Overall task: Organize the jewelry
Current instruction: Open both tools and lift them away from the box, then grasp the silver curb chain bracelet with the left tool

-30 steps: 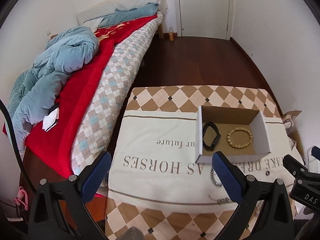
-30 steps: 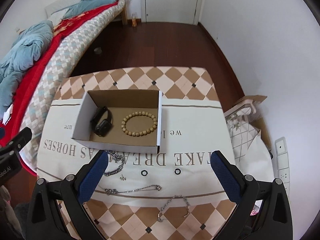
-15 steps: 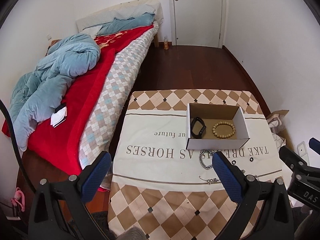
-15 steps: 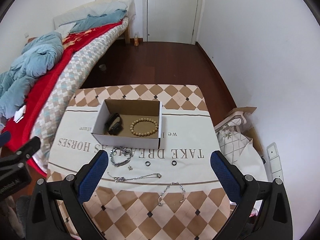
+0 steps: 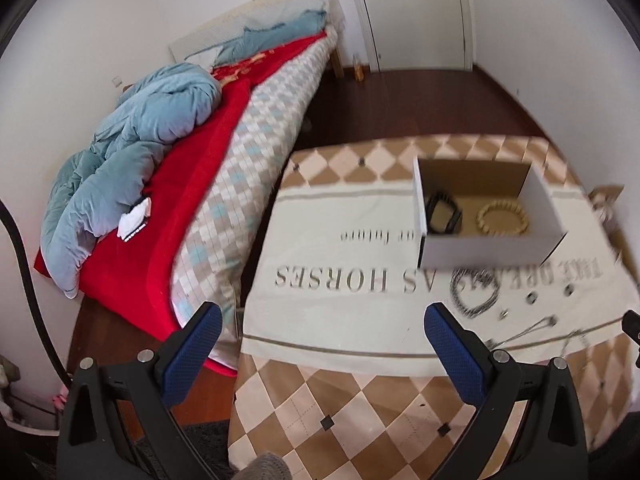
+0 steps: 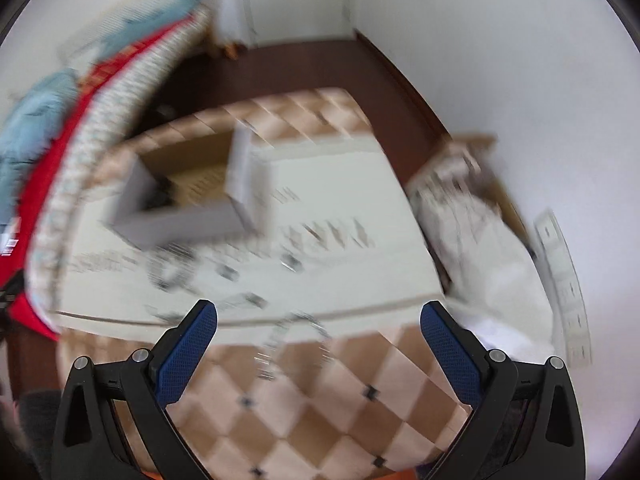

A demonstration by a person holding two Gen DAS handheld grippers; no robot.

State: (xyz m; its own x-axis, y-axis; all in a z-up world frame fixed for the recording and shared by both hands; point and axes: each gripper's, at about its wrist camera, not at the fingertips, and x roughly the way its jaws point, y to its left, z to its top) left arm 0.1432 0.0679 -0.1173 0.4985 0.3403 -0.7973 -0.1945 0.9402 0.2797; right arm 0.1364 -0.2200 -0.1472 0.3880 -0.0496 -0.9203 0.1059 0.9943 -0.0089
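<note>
An open cardboard box (image 5: 492, 250) stands on the cloth-covered table (image 5: 360, 420). It holds a black watch band (image 5: 442, 220) and a beige bead bracelet (image 5: 503, 220). In front of the box lie a silver chain bracelet (image 5: 474, 294), two small dark rings (image 5: 531, 299) and thin silver chains (image 5: 532, 330). My left gripper (image 5: 324, 320) is open and empty, above the table's near left edge. My right gripper (image 6: 318, 316) is open and empty; its view is motion-blurred, with the box (image 6: 180, 200) at upper left and a chain (image 6: 288, 336) between the fingers.
A bed (image 5: 208, 168) with a red sheet and blue duvet runs along the table's left side. Dark wood floor and a white door (image 5: 412, 12) lie beyond. A bag and a carton (image 6: 472, 216) stand at the table's right, by the wall.
Both grippers rose away from the table, then dropped back toward it. The right view now swings fast and tilts. Both grippers stay open and the jewelry has not moved.
</note>
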